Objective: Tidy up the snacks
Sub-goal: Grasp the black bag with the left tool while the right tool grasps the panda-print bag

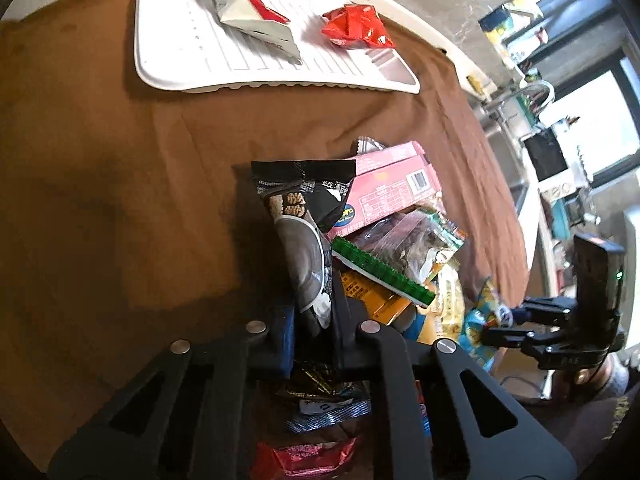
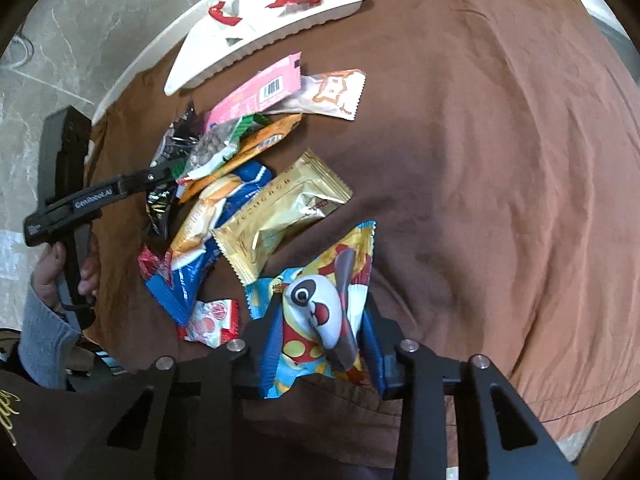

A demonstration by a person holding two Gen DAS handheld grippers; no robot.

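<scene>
Brown cloth (image 2: pixel 480 140) is spread over the table, w/ a loose heap of snack packets lying on it. Left gripper (image 1: pixel 312 312) is clamped tight on the lower end of a black snack packet (image 1: pixel 298 220), which is held upright betw. the jaws, its top edge tilted toward the far side of the heap. Just beside that packet, a pink box (image 1: pixel 394 188) is seen, w/ a clear bag of dark pieces (image 1: pixel 408 244) and its green strip leaning over an orange packet (image 1: pixel 376 292). Right gripper (image 2: pixel 320 328) is narrowed around a blue cartoon packet (image 2: pixel 320 300); the blue pads are pressed on both its sides and the packet is pinched between them, at the near edge of the heap. Nearby on the cloth, a gold packet (image 2: pixel 280 216), a blue-and-orange packet (image 2: pixel 208 232) and a small red-and-white packet (image 2: pixel 214 322) are laid close together, partly overlapping. A white-and-orange packet (image 2: pixel 332 94) is lying further off, touching the pink box. White tray (image 1: pixel 224 56) is set at the far side, well apart from the heap; a silver-and-red packet (image 1: pixel 248 8) and a crumpled red packet (image 1: pixel 356 26) are resting in it. A hand in a grey sleeve (image 2: pixel 48 332) is seen at the left gripper's handle.
</scene>
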